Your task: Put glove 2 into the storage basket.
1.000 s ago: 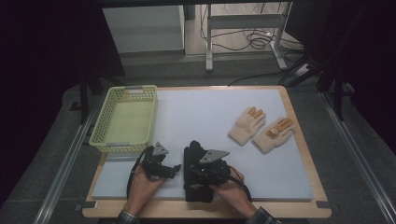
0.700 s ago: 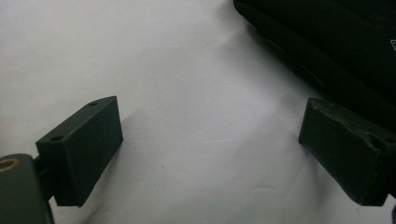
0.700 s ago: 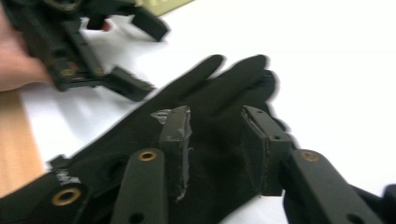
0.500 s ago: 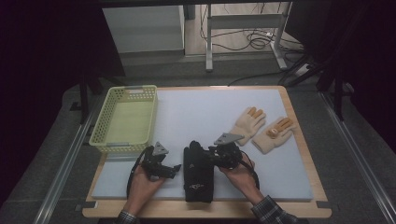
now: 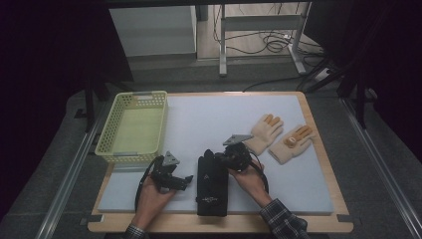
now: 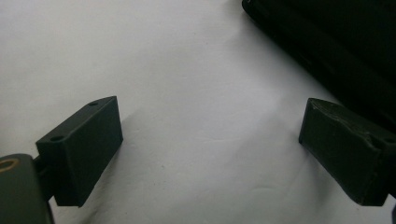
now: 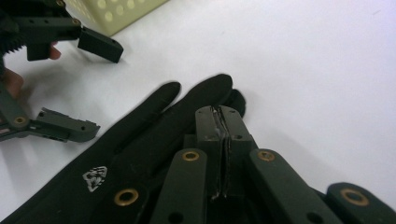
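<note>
Lying flat near the front edge of the white foam mat (image 5: 298, 189), the long black fabric glove (image 5: 212, 184) has its fingers toward the far side of the table and its cuff toward the person. The right gripper (image 5: 234, 155) sits over the glove's finger end, held in the person's right hand (image 5: 251, 178); in the right gripper view its two black jaws are pressed together with no gap and nothing visible between them, their tips (image 7: 223, 122) just above the black glove's fingers (image 7: 154, 135). Whether the tips touch the fabric cannot be told. The left gripper (image 5: 174, 177), in the person's left hand (image 5: 152, 199), rests on the mat just to the left of the glove; in the left gripper view its jaws stand wide apart over bare mat (image 6: 196, 93), holding nothing, with the black glove's edge (image 6: 336, 42) beyond one jaw. The right gripper view also shows that left gripper (image 7: 88, 84) spread wide beside the glove. A pale yellow perforated plastic basket (image 5: 112, 130) stands at the mat's left side, and two cream knitted gloves with orange fingertips (image 5: 281, 138) lie side by side on the mat to the right, apart from the black glove.
</note>
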Demonstrator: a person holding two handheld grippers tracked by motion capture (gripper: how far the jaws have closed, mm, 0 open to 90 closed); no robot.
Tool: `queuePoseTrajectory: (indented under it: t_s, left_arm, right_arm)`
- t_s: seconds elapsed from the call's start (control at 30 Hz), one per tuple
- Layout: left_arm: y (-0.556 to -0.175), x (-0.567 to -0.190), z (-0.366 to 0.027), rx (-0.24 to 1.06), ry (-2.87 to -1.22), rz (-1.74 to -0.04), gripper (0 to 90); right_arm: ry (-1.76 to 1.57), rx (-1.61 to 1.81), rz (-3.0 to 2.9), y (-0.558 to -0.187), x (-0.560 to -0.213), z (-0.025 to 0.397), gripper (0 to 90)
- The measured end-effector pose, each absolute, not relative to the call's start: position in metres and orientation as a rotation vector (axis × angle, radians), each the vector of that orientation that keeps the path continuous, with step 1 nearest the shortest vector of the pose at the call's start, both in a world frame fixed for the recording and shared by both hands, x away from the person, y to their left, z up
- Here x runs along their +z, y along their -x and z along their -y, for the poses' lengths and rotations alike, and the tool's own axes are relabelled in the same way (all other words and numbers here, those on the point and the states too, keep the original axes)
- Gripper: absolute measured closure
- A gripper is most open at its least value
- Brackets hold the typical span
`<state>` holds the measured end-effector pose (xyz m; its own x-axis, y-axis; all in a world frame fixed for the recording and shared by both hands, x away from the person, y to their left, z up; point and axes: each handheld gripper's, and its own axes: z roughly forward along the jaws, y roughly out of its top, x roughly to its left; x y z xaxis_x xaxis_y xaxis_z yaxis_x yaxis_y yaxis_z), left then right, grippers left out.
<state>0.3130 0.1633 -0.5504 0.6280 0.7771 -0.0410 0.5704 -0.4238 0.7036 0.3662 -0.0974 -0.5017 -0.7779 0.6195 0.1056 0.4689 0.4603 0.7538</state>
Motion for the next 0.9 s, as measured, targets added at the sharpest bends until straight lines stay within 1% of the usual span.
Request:
queuePoseTrajectory:
  t_s: [0.07,0.17,0.27,0.33,0.43,0.53,0.73,0.8,0.9]
  left_arm:
    - [-0.313,-0.550,-0.163,0.381,-2.152,-1.048,6.1]
    - [-0.313,-0.550,-0.164,0.381,-2.154,-1.047,6.1]
    - [-0.313,-0.550,-0.164,0.380,-2.154,-1.048,6.1]
    - [-0.313,-0.550,-0.164,0.378,-2.153,-1.047,6.2]
    - [-0.312,-0.550,-0.165,0.376,-2.137,-1.045,6.8]
    - [-0.308,-0.549,-0.170,0.372,-2.110,-1.059,7.2]
    - [-0.298,-0.546,-0.187,0.388,-2.115,-1.097,7.0]
    - [-0.293,-0.546,-0.191,0.405,-2.124,-1.105,6.6]
    - [-0.285,-0.549,-0.200,0.429,-2.127,-1.130,6.3]
  right_arm:
    - [-0.938,1.191,-2.508,-0.364,-0.498,0.101,86.7]
    - [-0.949,1.170,-2.520,-0.365,-0.503,0.105,85.1]
    - [-0.952,1.183,-2.514,-0.367,-0.509,0.106,76.2]
    - [-0.947,1.202,-2.504,-0.366,-0.507,0.108,71.0]
    - [-0.904,1.188,-2.485,-0.360,-0.500,0.113,68.0]
    - [-0.886,1.186,-2.486,-0.353,-0.496,0.124,69.4]
    - [-0.870,1.183,-2.546,-0.333,-0.502,0.145,84.2]
    - [-0.867,1.201,-2.569,-0.326,-0.504,0.151,86.6]
    - [-0.859,1.216,-2.597,-0.314,-0.508,0.156,87.5]
